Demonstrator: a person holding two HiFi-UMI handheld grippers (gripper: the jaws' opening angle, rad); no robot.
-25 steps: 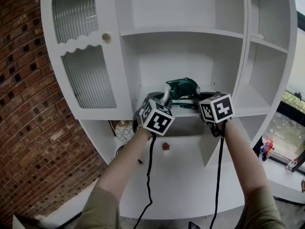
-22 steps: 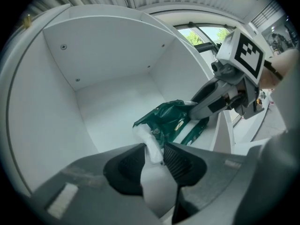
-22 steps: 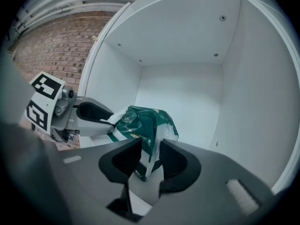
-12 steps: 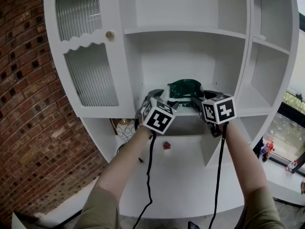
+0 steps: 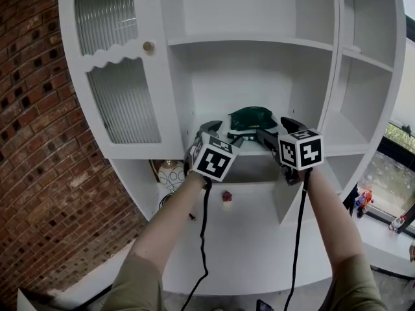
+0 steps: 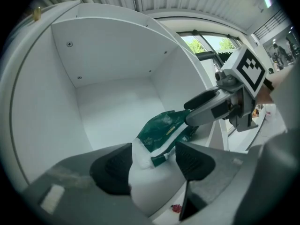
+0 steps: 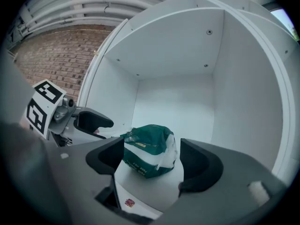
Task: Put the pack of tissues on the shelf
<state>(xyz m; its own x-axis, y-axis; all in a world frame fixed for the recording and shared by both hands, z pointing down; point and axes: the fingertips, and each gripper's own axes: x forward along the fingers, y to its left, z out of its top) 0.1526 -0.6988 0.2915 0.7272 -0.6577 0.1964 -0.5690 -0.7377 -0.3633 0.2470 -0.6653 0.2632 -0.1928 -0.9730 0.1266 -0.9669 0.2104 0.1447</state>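
Note:
The pack of tissues (image 5: 251, 118), green with white ends, lies on the white shelf (image 5: 254, 153) of the middle compartment. My left gripper (image 5: 224, 133) stands open at its left end and my right gripper (image 5: 277, 129) stands open at its right end. Both sets of jaws have just been opening. In the left gripper view the pack's (image 6: 164, 129) white end reaches in between the left gripper's (image 6: 152, 165) pads without being pressed. In the right gripper view the pack (image 7: 149, 149) sits free just beyond the right gripper's (image 7: 152, 165) spread jaws.
A cabinet door with ribbed glass (image 5: 120, 102) and a brass knob (image 5: 148, 46) stands to the left, beside a brick wall (image 5: 32, 141). Another shelf (image 5: 253, 42) runs above. Below, the counter (image 5: 246, 238) holds a small red object (image 5: 225, 198) and a patterned jar (image 5: 170, 175).
A second ago both grippers held the pack raised and tilted between them. Now it rests flat on the shelf, and both sets of jaws have spread apart and let go.

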